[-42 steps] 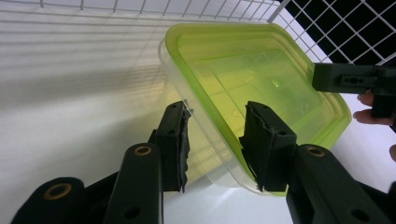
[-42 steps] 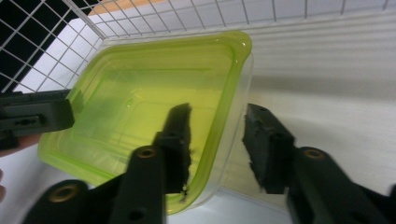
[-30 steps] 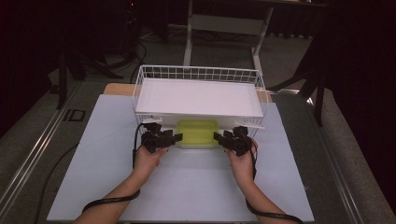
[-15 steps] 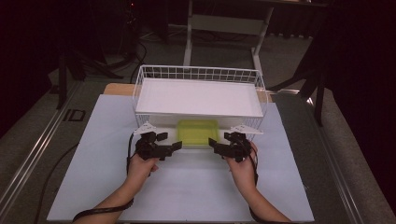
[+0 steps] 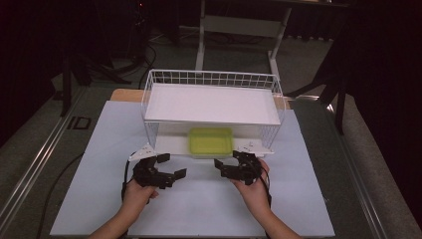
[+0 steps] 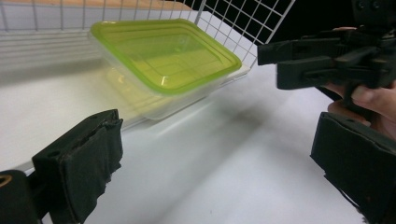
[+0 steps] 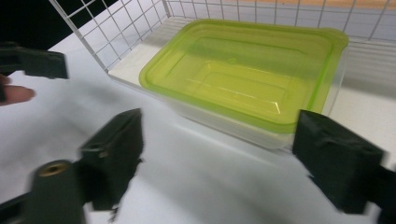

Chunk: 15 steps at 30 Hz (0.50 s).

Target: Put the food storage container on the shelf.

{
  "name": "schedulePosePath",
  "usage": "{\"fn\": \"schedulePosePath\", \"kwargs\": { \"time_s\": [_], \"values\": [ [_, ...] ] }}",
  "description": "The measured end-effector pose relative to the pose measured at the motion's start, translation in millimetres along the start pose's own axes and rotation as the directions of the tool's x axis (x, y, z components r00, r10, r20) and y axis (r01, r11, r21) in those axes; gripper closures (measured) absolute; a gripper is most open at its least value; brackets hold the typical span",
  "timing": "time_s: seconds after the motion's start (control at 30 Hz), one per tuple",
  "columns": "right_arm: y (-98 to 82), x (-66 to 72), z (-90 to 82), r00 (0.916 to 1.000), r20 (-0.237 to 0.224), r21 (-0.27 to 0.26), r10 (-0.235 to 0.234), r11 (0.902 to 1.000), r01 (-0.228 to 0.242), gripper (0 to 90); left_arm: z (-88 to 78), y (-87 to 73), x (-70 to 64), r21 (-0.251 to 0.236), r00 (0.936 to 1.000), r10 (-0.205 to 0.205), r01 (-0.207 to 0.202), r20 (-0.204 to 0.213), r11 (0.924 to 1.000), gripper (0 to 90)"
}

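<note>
Inside, the lidded green container (image 5: pixel 211 141) sits on the wire rack's (image 5: pixel 154 84) lower shelf.

Legible markings: one found

The letters "ID" (image 5: pixel 79 122) stand in dark print on the grey floor strip at about nine o'clock from the white wire rack, just outside the left edge of the pale table sheet, seen in the high view. The characters lie turned sideways to the camera. No other text, brand, number or sign can be read: the green-lidded clear plastic box carries no readable label in either gripper view, and the embossing on its lid is plain.
</note>
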State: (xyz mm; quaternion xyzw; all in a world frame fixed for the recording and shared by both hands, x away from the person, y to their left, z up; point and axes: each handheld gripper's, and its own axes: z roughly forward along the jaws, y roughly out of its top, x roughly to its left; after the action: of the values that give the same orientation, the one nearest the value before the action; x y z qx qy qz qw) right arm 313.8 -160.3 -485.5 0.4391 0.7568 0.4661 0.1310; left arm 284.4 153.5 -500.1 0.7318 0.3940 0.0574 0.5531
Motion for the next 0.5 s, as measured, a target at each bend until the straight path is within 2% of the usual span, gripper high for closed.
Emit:
{"fn": "schedulePosePath", "kwargs": {
  "time_s": [0.07,0.13,0.3,0.37,0.43,0.5],
  "values": [
    [-2.5,1.4,0.6,0.9999,0.016,-0.002,0.0,1.0,0.0,28.6,-6.2,-3.1,-1.8,0.008,0.9999,0.014,-0.014,-0.006,0.9999,2.9],
    [-4.0,2.1,2.7,0.9999,0.013,0.016,0.001,0.9999,-0.001,39.5,-12.1,-7.8,-3.8,0.008,0.9996,0.024,-0.024,-0.012,0.9997,2.9],
    [-8.2,5.7,9.2,0.9991,0.036,0.023,-0.022,0.9995,0.022,60.5,-23.6,-21.7,-7.9,0.02,0.9976,0.06,-0.059,-0.036,0.9981,2.9],
    [-7.6,5.7,13.7,0.9994,0.02,0.038,-0.027,0.999,0.026,78.1,-25.4,-26.2,-8.7,0.019,0.9971,0.065,-0.064,-0.04,0.9978,2.9],
    [-6.9,5.1,18.9,0.9992,0.021,0.054,-0.035,0.998,0.034,90.0,-27.3,-30.4,-7.0,-0.001,0.9976,0.051,-0.052,-0.047,0.9987,2.9],
    [-6.8,5.3,24.7,0.9988,0.028,0.073,-0.041,0.9966,0.038,90.0,-27.3,-31.7,-5.1,-0.011,0.9982,0.037,-0.038,-0.047,0.9992,2.9]
  ]
}}
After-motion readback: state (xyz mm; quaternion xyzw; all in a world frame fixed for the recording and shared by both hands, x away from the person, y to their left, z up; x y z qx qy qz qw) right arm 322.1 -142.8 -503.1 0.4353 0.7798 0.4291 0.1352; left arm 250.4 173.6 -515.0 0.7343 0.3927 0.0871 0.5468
